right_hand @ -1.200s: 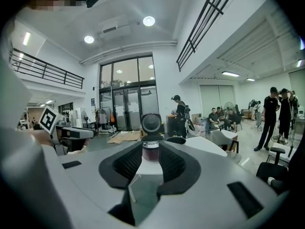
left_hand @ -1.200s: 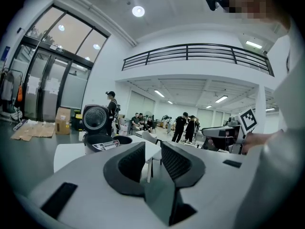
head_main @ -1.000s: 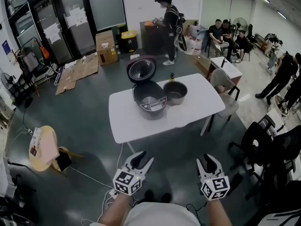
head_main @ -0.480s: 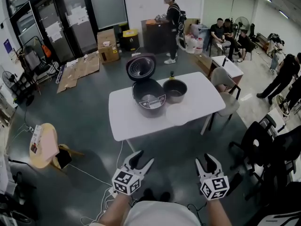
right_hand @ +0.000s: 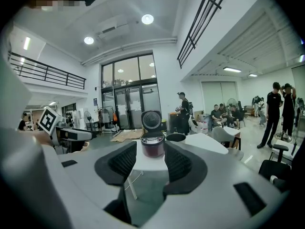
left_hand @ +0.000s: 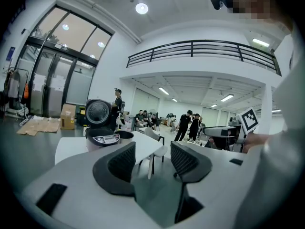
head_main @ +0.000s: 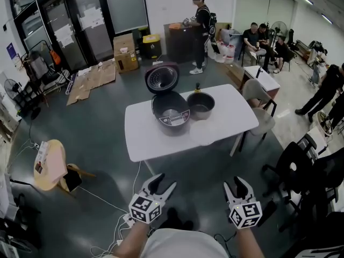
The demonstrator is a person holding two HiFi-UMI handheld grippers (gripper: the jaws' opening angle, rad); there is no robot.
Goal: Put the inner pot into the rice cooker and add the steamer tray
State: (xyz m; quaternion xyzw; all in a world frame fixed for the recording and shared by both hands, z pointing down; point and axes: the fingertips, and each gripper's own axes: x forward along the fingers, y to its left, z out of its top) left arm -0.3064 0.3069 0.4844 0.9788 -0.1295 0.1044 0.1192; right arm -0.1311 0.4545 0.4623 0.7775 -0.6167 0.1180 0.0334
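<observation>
The open rice cooker (head_main: 171, 113) stands on the white table (head_main: 145, 138), its lid (head_main: 162, 78) raised at the back. The dark inner pot (head_main: 200, 105) sits on the table beside it, to the right. A pale round shape at the table's front edge (head_main: 207, 135) is too faint to identify. Both grippers hang well short of the table over the floor. The left gripper (head_main: 163, 180) and right gripper (head_main: 235, 182) are open; their jaws have just been opening and nothing is between them. The right gripper (right_hand: 151, 163) frames the cooker (right_hand: 152, 146) far off. From the left gripper (left_hand: 152, 159), the cooker (left_hand: 102, 138) lies ahead to the left.
A round wooden stool (head_main: 47, 165) and floor cables (head_main: 107, 203) are at the left. A grey chair (head_main: 259, 98) stands at the table's right end, and black chairs (head_main: 301, 168) nearer right. Cardboard boxes (head_main: 124, 51) and several people are at the back.
Both grippers stay near the bottom edge of the head view, their jaws a touch wider apart. The view has shifted slightly, and the standing person at the back appears further right.
</observation>
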